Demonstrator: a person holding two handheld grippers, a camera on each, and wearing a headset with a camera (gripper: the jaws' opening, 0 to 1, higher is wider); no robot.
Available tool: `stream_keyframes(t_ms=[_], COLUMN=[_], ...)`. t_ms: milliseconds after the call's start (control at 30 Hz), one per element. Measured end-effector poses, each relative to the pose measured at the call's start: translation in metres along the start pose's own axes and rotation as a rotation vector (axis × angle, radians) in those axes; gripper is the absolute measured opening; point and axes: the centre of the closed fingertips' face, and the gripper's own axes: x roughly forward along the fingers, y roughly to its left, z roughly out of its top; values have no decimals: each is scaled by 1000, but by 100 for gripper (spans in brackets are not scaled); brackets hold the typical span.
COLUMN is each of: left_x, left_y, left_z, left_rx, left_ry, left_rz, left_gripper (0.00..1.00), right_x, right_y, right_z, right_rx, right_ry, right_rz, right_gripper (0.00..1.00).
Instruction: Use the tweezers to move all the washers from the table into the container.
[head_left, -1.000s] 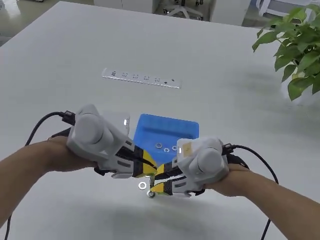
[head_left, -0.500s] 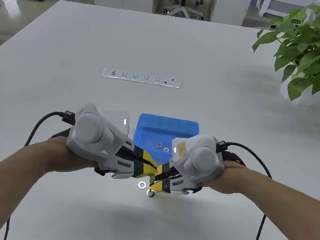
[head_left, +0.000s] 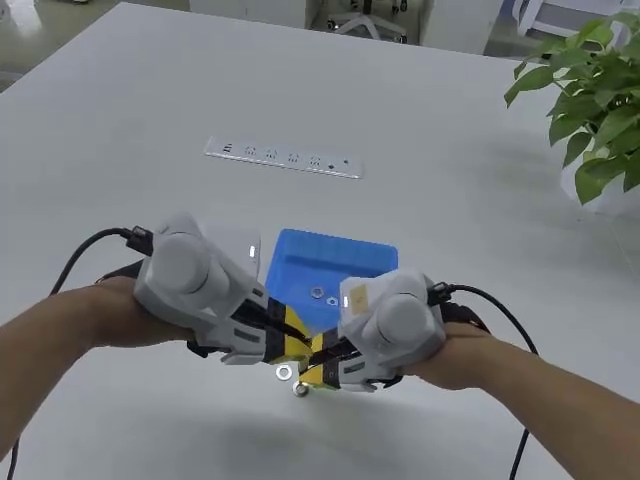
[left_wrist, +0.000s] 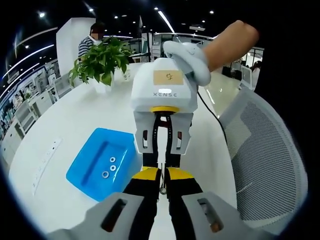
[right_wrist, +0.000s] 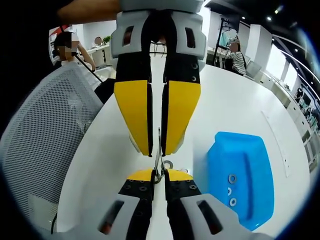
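Both left claw and right claw pinch the tweezers
Lengthwise claw to claw; white table beneath, office beyond.

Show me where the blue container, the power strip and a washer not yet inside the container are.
blue container (head_left: 335, 258): head view, bare floor near its far wall.
power strip (head_left: 283, 157): head view, middle of its top face.
loose washer (head_left: 285, 372): head view, on its metal ring.
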Motion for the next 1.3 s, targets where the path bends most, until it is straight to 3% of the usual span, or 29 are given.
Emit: stream_keyframes(t_ms=[233,467,600,700,833,1300], left_x=[-2,-9,-14,-17,-22,-47], left_y=[-1,-3,-3,-1,1,10], left_z=[-1,-2,-1,0,-5,-10], left_rx=[-7,-35,-75,-121,-138,-219], left_ry=[-5,-19,-51,-82,-83,-149], left_rz=[-1,-1,11,34,57,147], left_gripper=[12,27,35,43,54,71], right_x=[0,-2,-4,-7,-13,-35], right_y=[0,2,3,3,3,-1], right_z=[0,0,3,5,10,27], right_rx=[0,-6,-12,-19,-25,-31], right_ry=[2,2,-1,0,-9,-23], right_rz=[1,0,-4,-6,-15,-27], right_gripper=[9,9,9,9,9,9])
